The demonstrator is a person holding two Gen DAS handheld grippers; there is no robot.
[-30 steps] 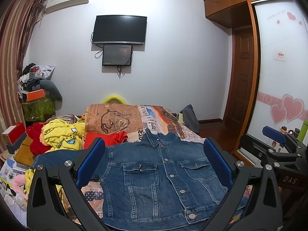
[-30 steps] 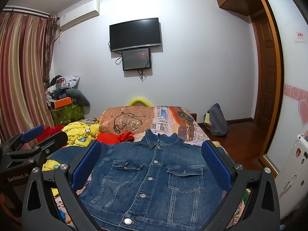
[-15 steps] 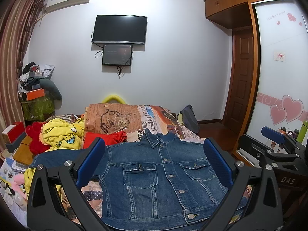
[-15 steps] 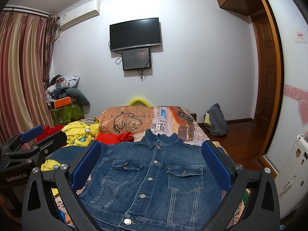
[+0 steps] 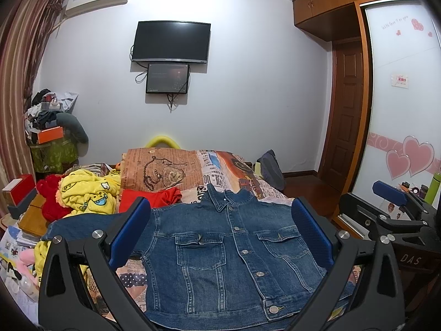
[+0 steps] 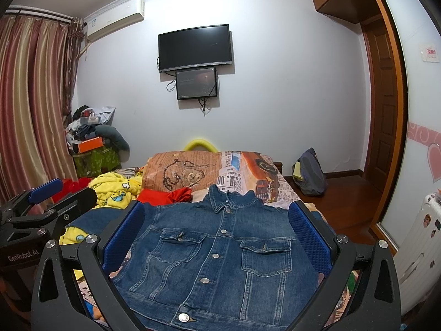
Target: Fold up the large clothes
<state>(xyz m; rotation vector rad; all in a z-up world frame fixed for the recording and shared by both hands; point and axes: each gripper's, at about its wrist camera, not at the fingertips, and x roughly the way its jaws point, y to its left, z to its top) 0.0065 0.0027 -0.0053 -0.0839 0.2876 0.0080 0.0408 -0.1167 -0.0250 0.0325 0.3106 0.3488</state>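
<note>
A blue denim jacket [image 5: 228, 251] lies flat and buttoned, front up, on the bed, collar toward the far wall; it also shows in the right wrist view [image 6: 217, 253]. Its left sleeve [image 5: 82, 224] stretches out to the left. My left gripper [image 5: 220, 234] is open and empty, held above the jacket's near part. My right gripper [image 6: 215, 234] is open and empty, also above the jacket. Each gripper shows in the other's view: the right one [image 5: 397, 209] at the right edge, the left one [image 6: 46, 201] at the left edge.
A yellow cartoon garment [image 5: 88, 193] and red clothes [image 5: 154, 197] lie left of the jacket. A patterned pillow [image 5: 162, 169] sits behind it on the printed bedspread [image 5: 220, 173]. A backpack [image 6: 308, 173] stands on the wood floor at right. Clutter piles by the curtain.
</note>
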